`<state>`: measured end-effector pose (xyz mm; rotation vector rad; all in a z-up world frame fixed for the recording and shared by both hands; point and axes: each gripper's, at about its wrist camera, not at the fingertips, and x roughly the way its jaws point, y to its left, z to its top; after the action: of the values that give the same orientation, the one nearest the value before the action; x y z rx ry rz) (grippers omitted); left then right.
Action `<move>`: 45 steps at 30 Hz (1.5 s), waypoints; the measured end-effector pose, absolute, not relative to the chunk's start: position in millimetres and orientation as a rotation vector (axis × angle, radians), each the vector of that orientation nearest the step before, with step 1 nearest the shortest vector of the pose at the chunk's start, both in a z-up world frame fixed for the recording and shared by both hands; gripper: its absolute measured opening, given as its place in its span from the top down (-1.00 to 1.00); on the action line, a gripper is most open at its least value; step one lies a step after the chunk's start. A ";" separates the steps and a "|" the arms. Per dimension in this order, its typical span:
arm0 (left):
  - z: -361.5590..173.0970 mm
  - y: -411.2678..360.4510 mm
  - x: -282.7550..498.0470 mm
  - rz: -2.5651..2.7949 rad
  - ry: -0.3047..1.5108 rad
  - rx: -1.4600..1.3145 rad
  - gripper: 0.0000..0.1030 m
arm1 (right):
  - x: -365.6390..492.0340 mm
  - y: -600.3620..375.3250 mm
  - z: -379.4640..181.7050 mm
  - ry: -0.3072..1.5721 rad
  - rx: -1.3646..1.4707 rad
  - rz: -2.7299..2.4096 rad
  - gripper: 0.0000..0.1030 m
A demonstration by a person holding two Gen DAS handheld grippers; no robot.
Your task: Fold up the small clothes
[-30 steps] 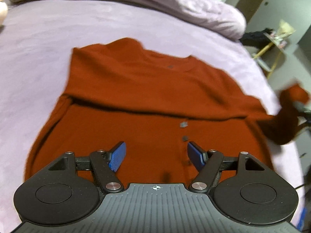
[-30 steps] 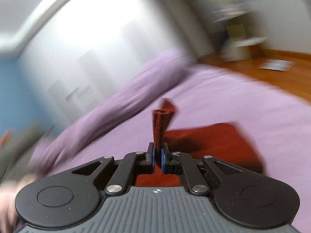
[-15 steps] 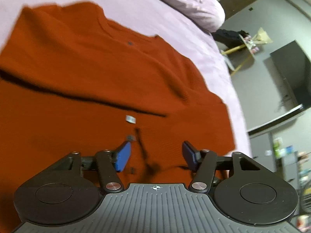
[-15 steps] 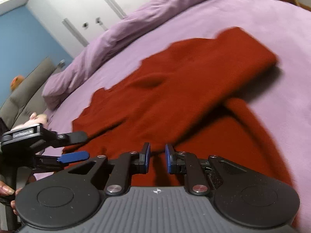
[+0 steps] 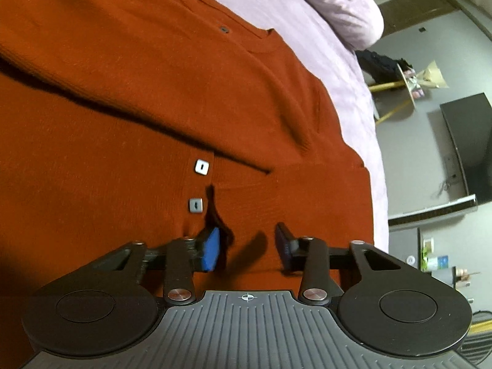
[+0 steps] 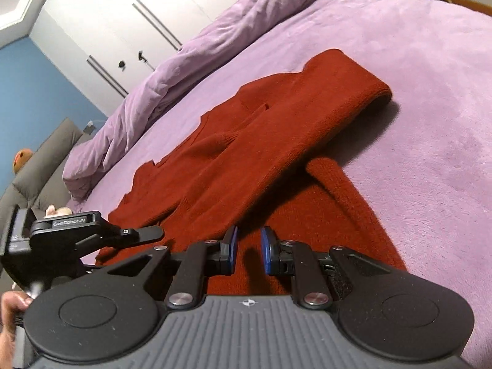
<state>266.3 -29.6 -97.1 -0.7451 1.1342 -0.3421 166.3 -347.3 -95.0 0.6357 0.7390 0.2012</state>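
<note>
Cardigan [image 5: 138, 123] lies flat on the bed [image 6: 415, 92], its sleeve [image 6: 261, 141] now released across the chest, so your right gripper [image 6: 248, 250] and left gripper [image 5: 247, 249], both parted and empty, can take the hem next.

I see a rust-red knitted cardigan [image 5: 129, 98] lying flat on the purple bed [image 6: 424, 98], its round neckline toward the pillows. Both sleeves are folded inward across the body, one sleeve [image 6: 276, 141] crossing over the chest as a thick band with a rounded fold at the shoulder. Two small square silver buttons [image 5: 201, 166] sit along the front opening, and a darker one [image 5: 224, 29] sits near the collar.
</note>
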 end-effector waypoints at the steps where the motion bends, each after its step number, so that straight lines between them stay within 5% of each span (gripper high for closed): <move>1: -98.0 -30.4 268.7 -0.338 1.138 -0.728 0.69 | 165.5 -347.7 -95.0 0.738 0.641 0.195 0.70; 4: -96.1 -27.1 272.0 -0.351 1.134 -0.687 0.86 | 166.1 -348.9 -95.0 0.735 0.637 0.169 0.70; 14: 8.8 21.8 265.3 -0.108 0.769 -0.092 0.88 | 174.1 -356.0 -85.9 0.722 0.535 0.026 0.70; 29: 30.6 79.6 280.2 0.019 0.675 -0.135 0.96 | 237.2 -348.3 -76.2 0.753 0.649 0.103 0.32; 32: 9.0 92.9 281.8 -0.030 0.792 -0.244 0.74 | 243.5 -350.8 -84.9 0.780 0.734 0.073 0.32; 34: -12.0 101.2 278.0 -0.022 0.849 -0.277 0.20 | 238.4 -351.1 -88.0 0.770 0.765 0.077 0.32; 45: -62.6 125.7 277.1 -0.085 0.967 -0.562 0.13 | 223.9 -348.1 -79.1 0.759 0.681 0.100 0.32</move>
<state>277.1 125.7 -62.6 -0.5615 0.9674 -0.0853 223.9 -348.1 -79.1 0.6808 0.7594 0.0998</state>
